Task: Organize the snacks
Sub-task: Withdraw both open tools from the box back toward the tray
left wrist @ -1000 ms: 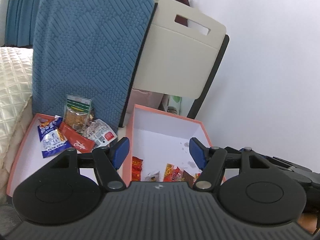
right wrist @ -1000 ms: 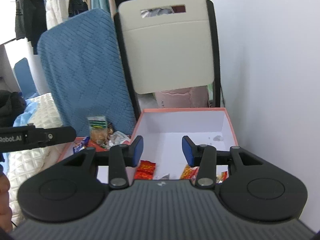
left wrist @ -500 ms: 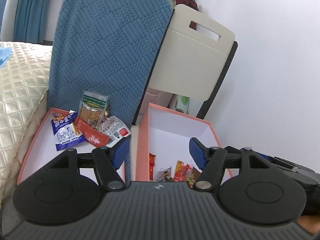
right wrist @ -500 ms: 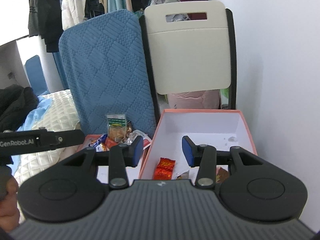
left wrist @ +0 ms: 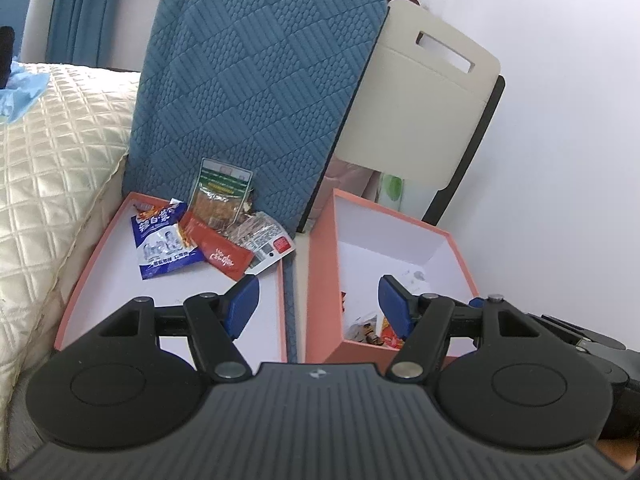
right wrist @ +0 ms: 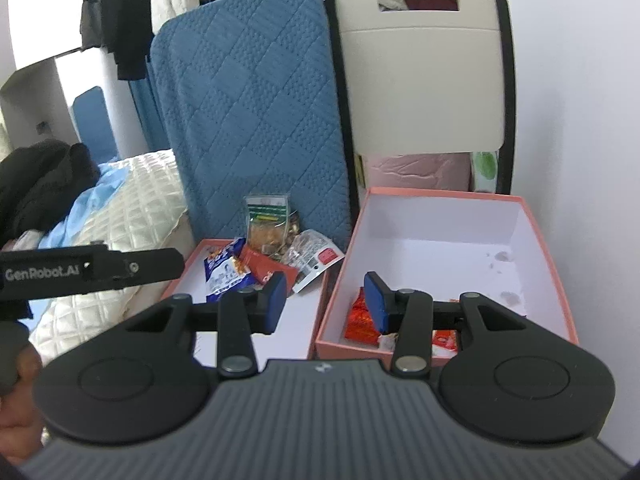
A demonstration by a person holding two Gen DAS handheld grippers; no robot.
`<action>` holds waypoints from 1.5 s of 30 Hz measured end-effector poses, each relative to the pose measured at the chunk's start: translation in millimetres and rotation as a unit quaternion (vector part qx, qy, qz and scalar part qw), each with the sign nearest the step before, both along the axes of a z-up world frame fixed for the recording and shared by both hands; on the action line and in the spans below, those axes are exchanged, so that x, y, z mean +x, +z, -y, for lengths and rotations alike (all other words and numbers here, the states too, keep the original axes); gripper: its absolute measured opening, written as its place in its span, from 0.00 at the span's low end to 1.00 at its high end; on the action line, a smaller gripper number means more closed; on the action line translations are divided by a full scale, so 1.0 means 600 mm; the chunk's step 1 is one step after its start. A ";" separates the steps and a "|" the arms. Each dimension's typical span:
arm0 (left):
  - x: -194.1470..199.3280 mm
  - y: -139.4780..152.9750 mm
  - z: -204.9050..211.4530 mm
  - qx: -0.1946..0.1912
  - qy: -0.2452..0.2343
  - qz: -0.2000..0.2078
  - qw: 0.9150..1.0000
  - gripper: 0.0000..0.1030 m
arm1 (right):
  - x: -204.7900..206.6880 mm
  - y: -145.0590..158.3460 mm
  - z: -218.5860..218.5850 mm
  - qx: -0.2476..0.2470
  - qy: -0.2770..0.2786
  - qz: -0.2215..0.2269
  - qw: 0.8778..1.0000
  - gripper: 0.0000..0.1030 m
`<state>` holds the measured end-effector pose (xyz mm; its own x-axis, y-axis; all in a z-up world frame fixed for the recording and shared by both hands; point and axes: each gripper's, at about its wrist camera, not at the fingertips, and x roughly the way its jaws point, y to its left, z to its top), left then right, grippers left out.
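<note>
Grippers first: the left gripper and right gripper both have their jaws apart with nothing between them, hovering near the front edges of the two boxes. Over the last second both views have pulled back and drifted left, so the shallow lid tray now sits at about 10 o'clock in the left view, with the deep salmon box at 2 o'clock. Looks to me like a retreat from the deep box, heading for the next snack. A few red packets already lie in that box. The remaining pile, blue bag, red sachet and clear packs, sits at the tray's far end, leaning on the blue cushion. Packs overlap, so picking just one could be fiddly. Cream chair stands behind, at 1 o'clock.
</note>
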<state>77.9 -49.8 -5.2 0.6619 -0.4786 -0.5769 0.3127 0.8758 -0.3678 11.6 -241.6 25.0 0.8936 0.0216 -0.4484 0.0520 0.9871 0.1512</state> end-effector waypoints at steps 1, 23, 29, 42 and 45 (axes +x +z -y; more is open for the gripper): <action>0.001 -0.004 -0.003 0.000 0.000 -0.002 1.000 0.69 | 0.001 -0.002 -0.004 0.000 0.002 0.000 1.000 0.44; 0.025 -0.077 -0.072 0.007 0.036 -0.035 0.999 0.69 | 0.036 -0.056 -0.076 -0.004 0.046 -0.029 0.998 0.44; 0.043 -0.104 -0.094 0.009 0.048 -0.048 0.998 0.69 | 0.049 -0.080 -0.086 -0.007 0.053 -0.046 0.998 0.44; 0.111 -0.143 -0.091 0.014 0.056 -0.055 0.997 0.69 | 0.096 -0.115 -0.096 -0.009 0.068 -0.058 0.996 0.44; 0.125 -0.148 -0.083 0.018 0.053 -0.054 0.997 0.69 | 0.109 -0.120 -0.095 -0.008 0.072 -0.057 0.996 0.44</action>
